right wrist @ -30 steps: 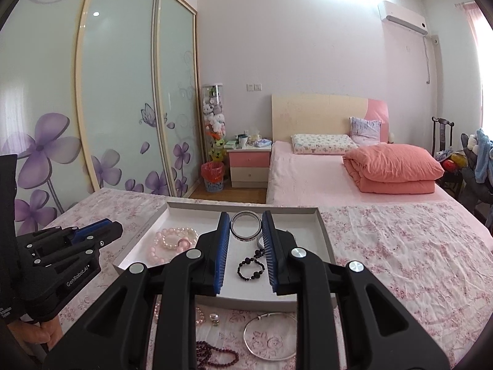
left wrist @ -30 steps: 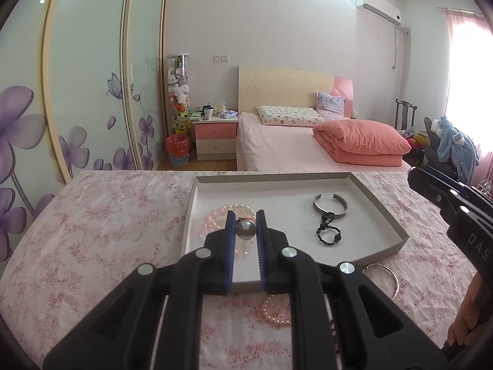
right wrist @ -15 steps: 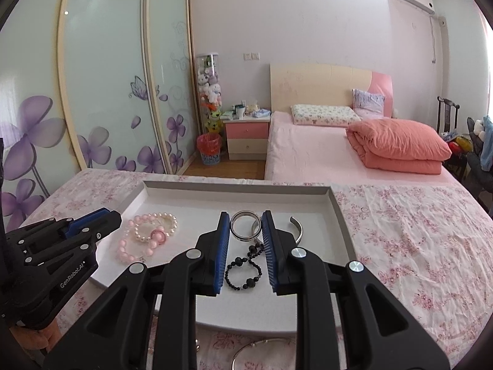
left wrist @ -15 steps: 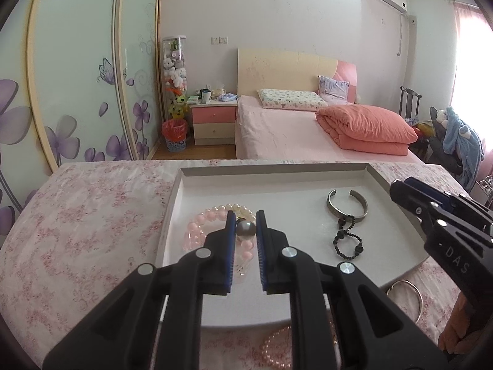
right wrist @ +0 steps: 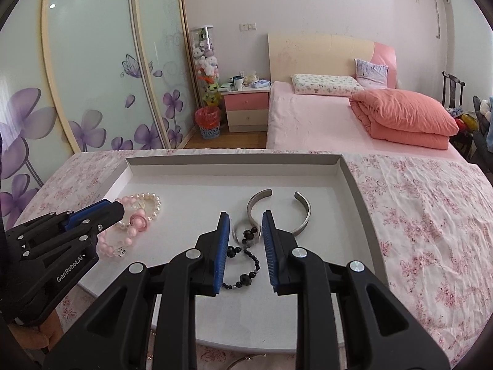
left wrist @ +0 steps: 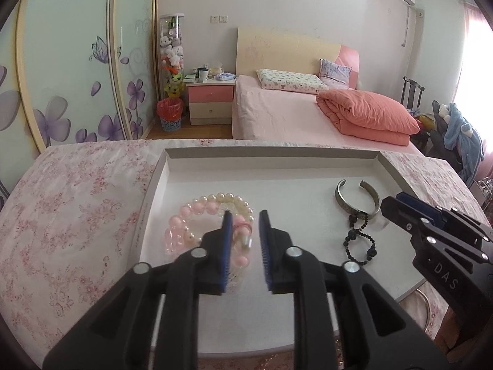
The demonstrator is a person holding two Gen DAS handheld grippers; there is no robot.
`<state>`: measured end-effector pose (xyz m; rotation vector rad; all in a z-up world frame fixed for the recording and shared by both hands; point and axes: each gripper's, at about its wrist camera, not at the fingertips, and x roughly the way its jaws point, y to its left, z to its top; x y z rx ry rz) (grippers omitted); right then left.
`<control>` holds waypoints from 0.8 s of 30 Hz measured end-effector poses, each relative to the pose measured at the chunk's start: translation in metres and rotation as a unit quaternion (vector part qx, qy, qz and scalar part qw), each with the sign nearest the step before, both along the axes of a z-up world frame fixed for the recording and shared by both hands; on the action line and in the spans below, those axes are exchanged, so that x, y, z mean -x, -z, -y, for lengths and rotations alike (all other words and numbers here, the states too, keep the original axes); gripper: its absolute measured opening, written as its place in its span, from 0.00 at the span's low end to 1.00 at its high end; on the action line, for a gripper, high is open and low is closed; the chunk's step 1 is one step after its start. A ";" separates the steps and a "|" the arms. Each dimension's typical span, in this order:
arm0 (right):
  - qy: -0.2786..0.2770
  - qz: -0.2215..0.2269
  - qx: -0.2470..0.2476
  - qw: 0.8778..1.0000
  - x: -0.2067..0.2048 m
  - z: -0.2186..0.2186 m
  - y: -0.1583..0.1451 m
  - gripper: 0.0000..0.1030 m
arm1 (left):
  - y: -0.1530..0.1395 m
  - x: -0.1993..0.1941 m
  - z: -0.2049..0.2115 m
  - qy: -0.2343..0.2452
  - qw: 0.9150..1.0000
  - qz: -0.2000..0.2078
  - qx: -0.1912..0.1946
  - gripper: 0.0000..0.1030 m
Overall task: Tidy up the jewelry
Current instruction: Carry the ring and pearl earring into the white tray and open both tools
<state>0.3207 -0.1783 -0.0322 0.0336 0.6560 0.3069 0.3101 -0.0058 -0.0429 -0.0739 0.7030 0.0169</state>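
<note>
A white tray (left wrist: 271,154) (right wrist: 234,162) lies on the floral cloth. My left gripper (left wrist: 245,219) is open over a heap of pink and pearl bead bracelets (left wrist: 197,225); a small grey piece (left wrist: 247,243) lies among them between the fingers. My right gripper (right wrist: 245,220) is open above a small silver ring (right wrist: 240,229), which lies in the tray touching a black bead bracelet (right wrist: 246,265). An open silver cuff (right wrist: 303,212) lies just behind. The left gripper shows at the left of the right wrist view (right wrist: 114,208).
A silver bangle (left wrist: 426,308) lies on the floral cloth (right wrist: 425,215) outside the tray's near right corner. A pink bed, a nightstand and flowered wardrobe doors stand beyond the table.
Both grippers moved forward and down over the tray and opened. The left let go of the grey pearl piece onto the bead bracelets; the right let go of the silver ring by the black beads.
</note>
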 end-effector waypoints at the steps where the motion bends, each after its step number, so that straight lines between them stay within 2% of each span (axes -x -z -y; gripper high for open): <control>1: 0.002 0.000 -0.003 1.000 0.000 0.002 -0.001 0.34 | 0.000 0.000 -0.002 -0.002 1.000 -0.001 0.005 0.28; 5: 0.010 0.002 -0.010 1.000 0.002 0.010 -0.004 0.38 | -0.007 0.004 -0.011 -0.009 1.000 0.007 0.014 0.35; 15: 0.022 0.004 -0.016 1.000 0.019 0.022 -0.011 0.38 | -0.022 0.029 -0.028 -0.027 0.999 0.014 0.019 0.37; 24: 0.010 -0.017 -0.022 1.000 0.059 0.032 -0.005 0.38 | -0.020 0.068 -0.035 -0.030 0.999 0.009 0.019 0.39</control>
